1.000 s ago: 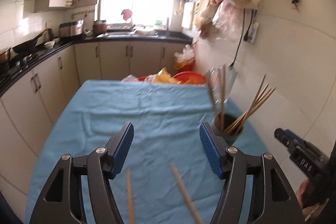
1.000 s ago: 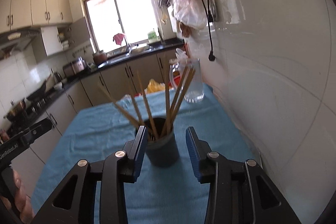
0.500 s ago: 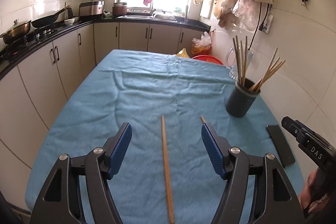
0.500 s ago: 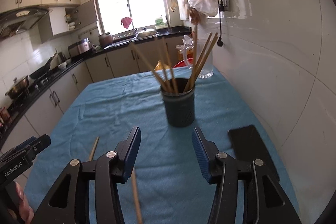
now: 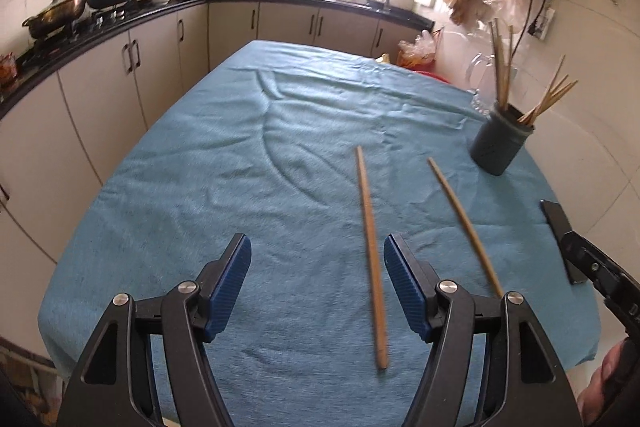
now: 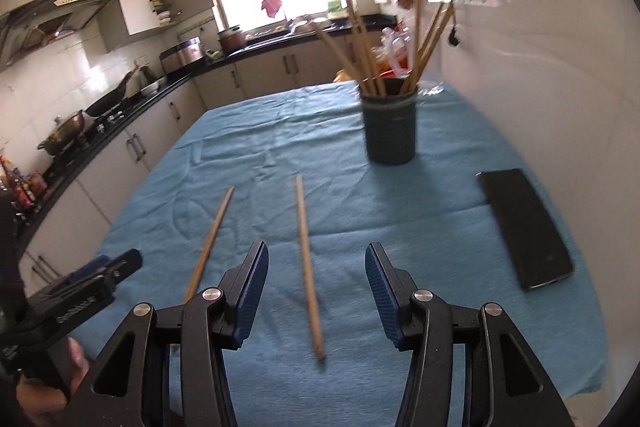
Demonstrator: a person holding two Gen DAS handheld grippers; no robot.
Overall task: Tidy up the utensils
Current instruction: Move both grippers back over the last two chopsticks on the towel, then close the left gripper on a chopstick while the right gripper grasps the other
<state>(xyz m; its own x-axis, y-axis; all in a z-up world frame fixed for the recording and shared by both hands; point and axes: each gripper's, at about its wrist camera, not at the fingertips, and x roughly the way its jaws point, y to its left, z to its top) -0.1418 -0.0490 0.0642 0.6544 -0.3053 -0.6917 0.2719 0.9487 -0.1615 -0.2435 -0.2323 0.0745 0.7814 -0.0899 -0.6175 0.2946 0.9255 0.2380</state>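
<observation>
Wooden, thin and stiff, the two loose chopsticks lie flat on the blue-clothed worktop (image 5: 240,167), apart from each other and short of the dark holder (image 6: 389,129); each is light and likely to roll, so grip mid-shaft. The left hand-held gripper (image 5: 317,285) stands open and empty, the left chopstick (image 5: 371,255) just inside its right pad; the right hand-held gripper (image 6: 316,293) is open around the right chopstick (image 6: 307,267), not touching. Only the right view shows the black phone (image 6: 524,227) whole; the left shows just its edge.
</observation>
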